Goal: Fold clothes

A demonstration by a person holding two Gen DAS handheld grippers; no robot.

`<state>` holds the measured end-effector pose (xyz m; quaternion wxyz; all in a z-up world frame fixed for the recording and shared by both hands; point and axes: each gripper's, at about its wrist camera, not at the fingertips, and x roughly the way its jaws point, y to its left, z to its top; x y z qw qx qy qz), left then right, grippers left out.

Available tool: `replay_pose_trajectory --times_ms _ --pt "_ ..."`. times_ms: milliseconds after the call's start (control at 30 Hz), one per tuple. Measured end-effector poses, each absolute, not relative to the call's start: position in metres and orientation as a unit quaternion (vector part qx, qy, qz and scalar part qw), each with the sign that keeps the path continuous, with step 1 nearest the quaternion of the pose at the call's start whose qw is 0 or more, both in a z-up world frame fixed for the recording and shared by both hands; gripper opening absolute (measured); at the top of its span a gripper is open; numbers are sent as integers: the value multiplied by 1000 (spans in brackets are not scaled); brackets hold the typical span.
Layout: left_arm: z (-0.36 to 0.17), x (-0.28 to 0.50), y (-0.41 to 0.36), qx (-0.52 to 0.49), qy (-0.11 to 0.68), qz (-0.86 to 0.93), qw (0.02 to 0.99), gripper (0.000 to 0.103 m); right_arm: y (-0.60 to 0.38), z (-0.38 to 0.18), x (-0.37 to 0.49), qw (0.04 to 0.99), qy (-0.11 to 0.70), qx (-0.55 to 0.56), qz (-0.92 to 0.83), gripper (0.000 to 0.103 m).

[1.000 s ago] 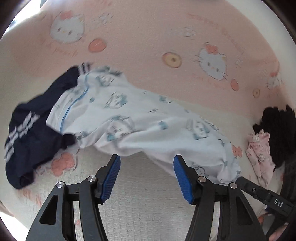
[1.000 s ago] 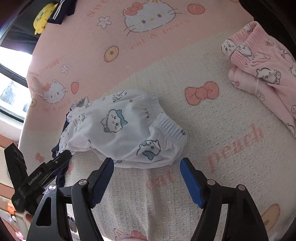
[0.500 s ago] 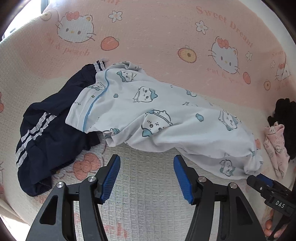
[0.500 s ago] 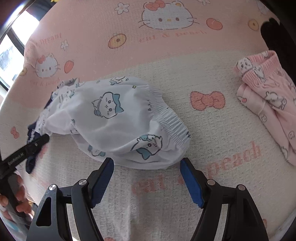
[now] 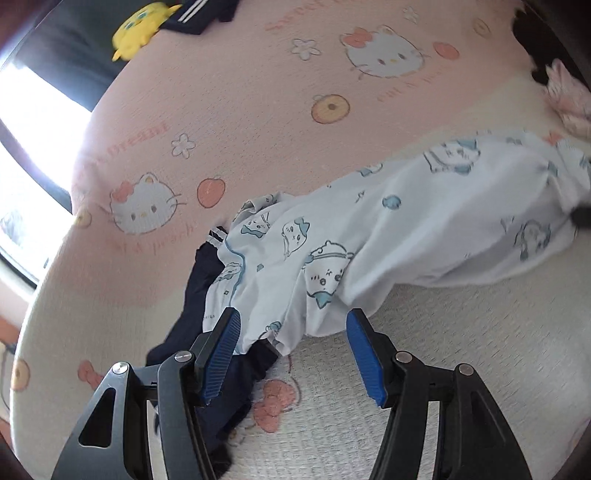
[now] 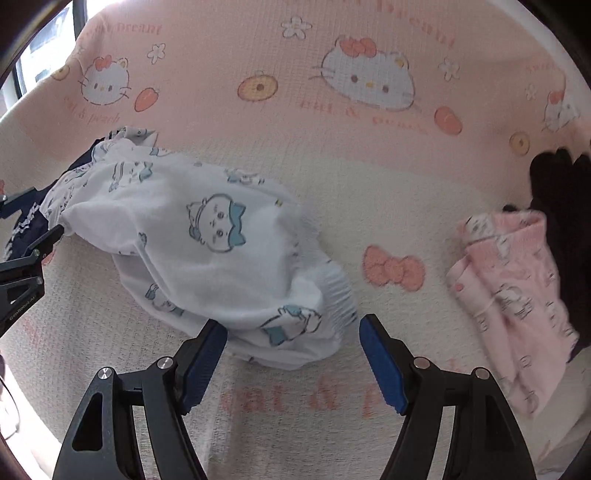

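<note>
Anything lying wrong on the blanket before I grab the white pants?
Yes: the white cartoon-print pants lie crumpled, one end draped over a navy white-striped garment. The two overlap, so a low grab there could catch both. Both claws are open.

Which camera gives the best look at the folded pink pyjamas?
The right wrist view: the pink pyjamas lie in plain sight at the right, with the cartoon print readable, beside a black garment. The left wrist view catches only a blurred pink corner at its upper right edge.

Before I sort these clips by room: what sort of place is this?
Probably a bedroom: clothes lie on a bed covered by a pink cartoon-cat blanket, white printed pyjamas over a navy garment, a yellow plush toy beyond, and a bright window alongside.
</note>
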<state>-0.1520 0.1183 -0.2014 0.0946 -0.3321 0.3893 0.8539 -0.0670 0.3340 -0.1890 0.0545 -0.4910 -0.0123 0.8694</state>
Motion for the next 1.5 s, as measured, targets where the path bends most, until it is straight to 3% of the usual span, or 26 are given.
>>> replay_pose_trajectory --times_ms 133,433,633,767,833,867,1033,1367,1500 --pt "-217 -154 122 -290 475 827 79 57 324 -178 -67 50 -82 -480 872 74" --pt "-235 -143 129 -260 540 794 102 57 273 -184 -75 -1 -212 -454 866 73" --pt "-237 -155 135 -298 505 805 88 57 275 -189 -86 -12 -178 -460 870 71" --pt "-231 -171 132 -329 448 828 72 55 280 -192 -97 -15 -154 -470 869 46" --pt "-228 -179 130 -343 416 840 61 41 283 -193 -100 -18 -131 -476 869 34" --pt "-226 -184 128 -353 396 846 56 39 285 -194 -101 -19 -119 -479 869 30" --pt "-219 -201 120 -386 303 870 43 17 291 -190 -106 -16 -74 -483 872 18" --pt "-196 -215 116 -396 240 886 25 14 305 -165 -117 -16 -21 -466 884 17" --pt "-187 -212 125 -363 272 891 16 14 311 -153 -122 -3 -18 -454 891 17"
